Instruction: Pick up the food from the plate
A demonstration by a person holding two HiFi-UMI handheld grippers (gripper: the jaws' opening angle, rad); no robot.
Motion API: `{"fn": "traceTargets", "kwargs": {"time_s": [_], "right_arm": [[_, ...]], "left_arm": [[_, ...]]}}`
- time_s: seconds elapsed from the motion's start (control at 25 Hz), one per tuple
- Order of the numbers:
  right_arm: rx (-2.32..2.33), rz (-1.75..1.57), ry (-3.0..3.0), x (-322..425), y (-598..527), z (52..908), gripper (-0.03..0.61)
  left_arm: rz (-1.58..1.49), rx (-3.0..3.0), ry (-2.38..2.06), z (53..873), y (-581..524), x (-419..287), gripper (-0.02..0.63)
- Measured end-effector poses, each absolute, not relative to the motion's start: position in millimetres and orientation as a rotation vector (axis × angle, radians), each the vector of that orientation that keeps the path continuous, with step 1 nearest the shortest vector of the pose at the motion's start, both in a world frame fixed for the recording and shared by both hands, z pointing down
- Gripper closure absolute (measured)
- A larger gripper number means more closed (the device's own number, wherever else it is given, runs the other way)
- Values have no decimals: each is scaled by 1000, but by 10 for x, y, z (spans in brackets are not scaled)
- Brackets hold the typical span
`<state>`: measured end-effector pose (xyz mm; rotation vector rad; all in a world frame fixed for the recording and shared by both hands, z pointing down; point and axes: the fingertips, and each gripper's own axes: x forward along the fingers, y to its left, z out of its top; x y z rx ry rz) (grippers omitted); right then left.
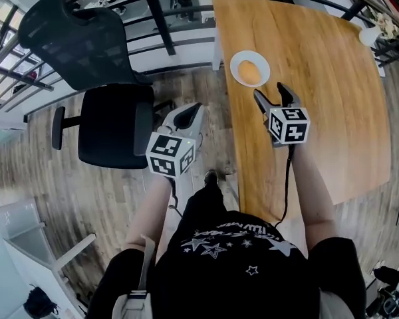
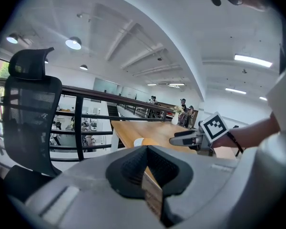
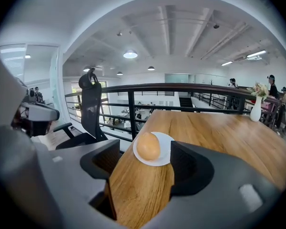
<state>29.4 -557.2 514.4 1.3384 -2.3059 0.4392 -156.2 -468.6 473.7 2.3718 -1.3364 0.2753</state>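
On the wooden table [image 1: 332,111] stands a small white plate [image 1: 236,64] with one round orange-brown piece of food [image 1: 250,72] on it. My right gripper [image 1: 272,95] hovers just short of the plate, jaws open and empty, pointing at it. In the right gripper view the food [image 3: 148,146] lies on the plate [image 3: 166,151] beyond the open right gripper [image 3: 145,173], apart from both pads. My left gripper [image 1: 188,115] hangs left of the table over the floor. In its own view the left gripper [image 2: 145,168] is shut, with nothing held.
A black office chair [image 1: 100,92] stands left of the table, near the left gripper. A black railing [image 1: 159,18] runs along the far side. A white vase [image 1: 368,35] sits at the table's far right corner. The plate lies close to the table's left edge.
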Motion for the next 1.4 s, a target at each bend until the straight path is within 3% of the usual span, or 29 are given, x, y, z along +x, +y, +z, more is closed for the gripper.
{"fn": "traceTargets", "kwargs": {"time_s": [1.4], "right_arm": [[1201,465,-2127,-69,-6346,6116,204]], "left_arm": [[316,2272,-1294,5381,-5072,-1597,614]]}}
